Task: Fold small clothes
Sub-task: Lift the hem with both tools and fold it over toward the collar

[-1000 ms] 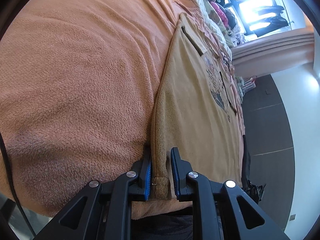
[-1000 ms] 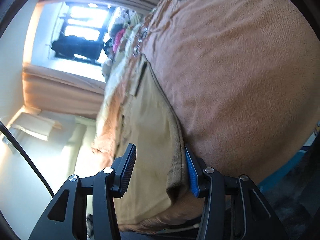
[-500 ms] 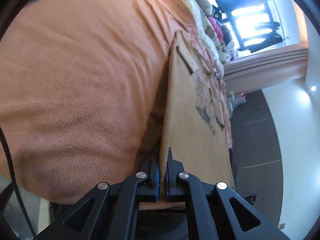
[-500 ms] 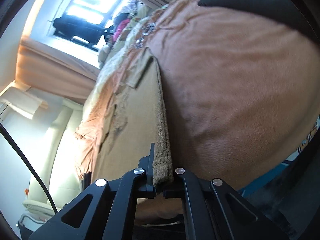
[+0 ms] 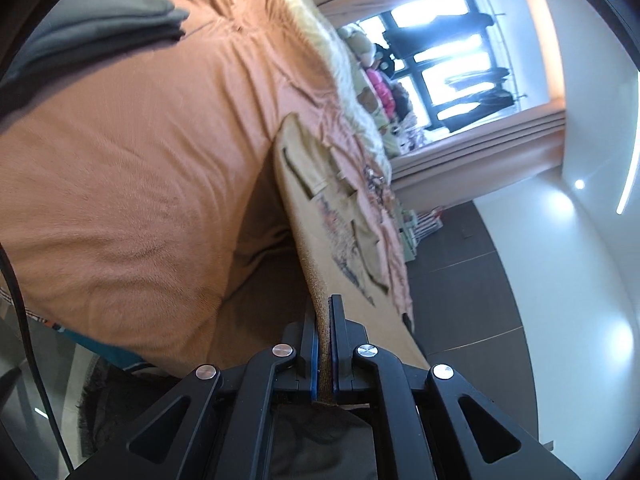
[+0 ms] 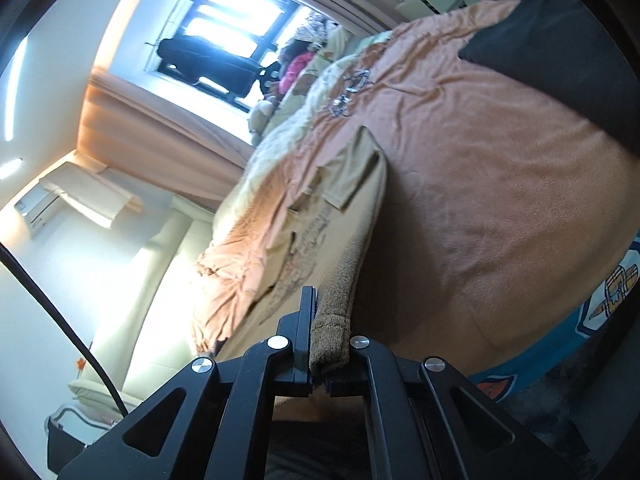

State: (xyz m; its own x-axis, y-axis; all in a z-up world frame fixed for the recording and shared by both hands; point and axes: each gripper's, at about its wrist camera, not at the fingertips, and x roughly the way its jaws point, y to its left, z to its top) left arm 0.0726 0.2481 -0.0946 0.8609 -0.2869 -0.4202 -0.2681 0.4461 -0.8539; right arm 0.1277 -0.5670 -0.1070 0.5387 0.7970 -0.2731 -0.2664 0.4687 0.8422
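Tan knit fabric is sitting pinched between the jaws of your left gripper (image 5: pixel 325 354): you are gripping the ribbed hem of a small tan shirt (image 5: pixel 320 216), and the cloth is running straight ahead from the jaws as a taut, raised edge. To the left of those jaws an orange blanket (image 5: pixel 140 160) is covering the bed, with the shirt's shadow lying on it just beside the lifted edge. Far ahead and left of the jaws a folded grey garment (image 5: pixel 100 12) is resting on the blanket. To the right of the jaws the shirt's printed front is facing sideways, and an orange garment (image 5: pixel 384 232) is lying beyond it.

Your right gripper (image 6: pixel 320 344) is likewise clamping the shirt's (image 6: pixel 340 216) thick hem, which is bulging up between the closed jaws. Ahead of them a sleeve is lying flat. Right of these jaws the blanket (image 6: pixel 500 184) is spreading wide.
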